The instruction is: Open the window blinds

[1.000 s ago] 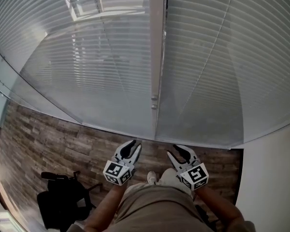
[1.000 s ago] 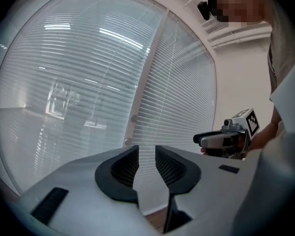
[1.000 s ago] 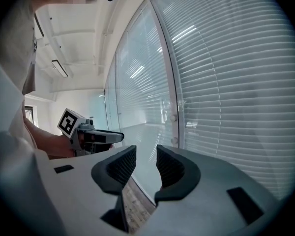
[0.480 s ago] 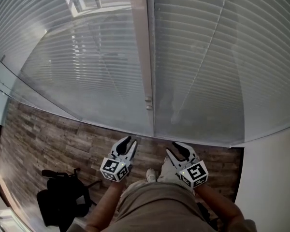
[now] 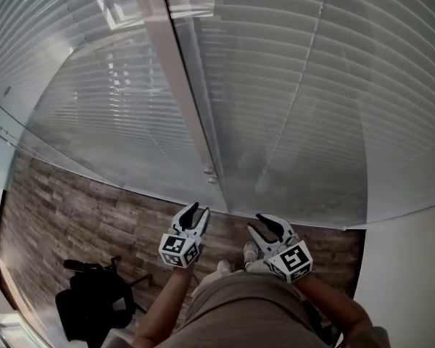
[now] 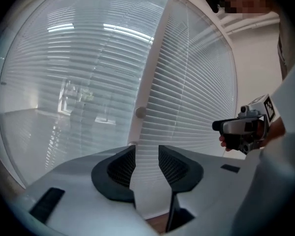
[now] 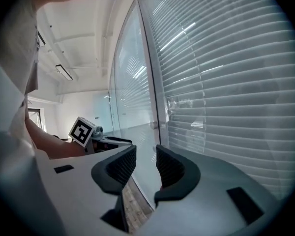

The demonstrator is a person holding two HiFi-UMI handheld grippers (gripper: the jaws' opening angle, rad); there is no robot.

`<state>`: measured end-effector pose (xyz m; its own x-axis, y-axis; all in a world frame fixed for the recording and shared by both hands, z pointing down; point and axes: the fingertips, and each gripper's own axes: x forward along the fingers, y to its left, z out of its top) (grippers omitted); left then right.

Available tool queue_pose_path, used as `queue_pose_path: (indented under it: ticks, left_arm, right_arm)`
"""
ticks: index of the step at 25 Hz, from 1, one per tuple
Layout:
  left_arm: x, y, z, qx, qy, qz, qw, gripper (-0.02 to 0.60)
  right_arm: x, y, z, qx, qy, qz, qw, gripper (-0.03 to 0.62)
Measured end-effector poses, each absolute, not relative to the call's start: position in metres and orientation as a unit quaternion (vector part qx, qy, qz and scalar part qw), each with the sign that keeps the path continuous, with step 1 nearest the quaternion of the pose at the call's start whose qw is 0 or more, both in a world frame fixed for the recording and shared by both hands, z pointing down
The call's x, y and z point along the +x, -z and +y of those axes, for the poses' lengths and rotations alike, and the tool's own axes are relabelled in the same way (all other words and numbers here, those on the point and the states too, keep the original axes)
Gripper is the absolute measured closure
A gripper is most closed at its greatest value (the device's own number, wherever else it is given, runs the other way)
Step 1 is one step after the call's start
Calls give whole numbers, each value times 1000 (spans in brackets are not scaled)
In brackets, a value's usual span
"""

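Hanging low at the bottom centre of the head view, the left gripper (image 5: 198,210) and right gripper (image 5: 258,223) both point toward the closed blinds (image 5: 297,85), which fill the upper frame. The left jaws have just been opening and stand apart, empty; the right jaws are parted too, gripping nothing. Wooden floor (image 5: 72,201) shows at lower left

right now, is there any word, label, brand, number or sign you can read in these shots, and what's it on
No words, brands or numbers can be read in any view.
Only signs: black-and-white square markers, patterns rather than text, on the left marker cube and the right marker cube.
The window blinds show no print.
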<state>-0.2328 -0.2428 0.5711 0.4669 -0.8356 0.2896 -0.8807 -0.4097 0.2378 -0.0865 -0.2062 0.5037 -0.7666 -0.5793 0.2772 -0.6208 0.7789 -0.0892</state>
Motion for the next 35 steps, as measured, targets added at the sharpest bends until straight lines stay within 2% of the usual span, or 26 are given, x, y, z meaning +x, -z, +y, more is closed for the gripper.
queue_pose_path:
  ticks: [8,14,35]
  left_arm:
    - [-217,-598,-293,813,-111,-552,149,390]
    - [-223,-634,-303,791,-147,-576,147,374]
    - [-218,-643,-333,752,-159,-621,152,376]
  right_arm:
    - [-69,-515,-239,301,-87,-942,120,464]
    - [-62,-527,-240,296,-84,-944,119,464]
    - [-35,-526,-268,264,-69,-954,128,464]
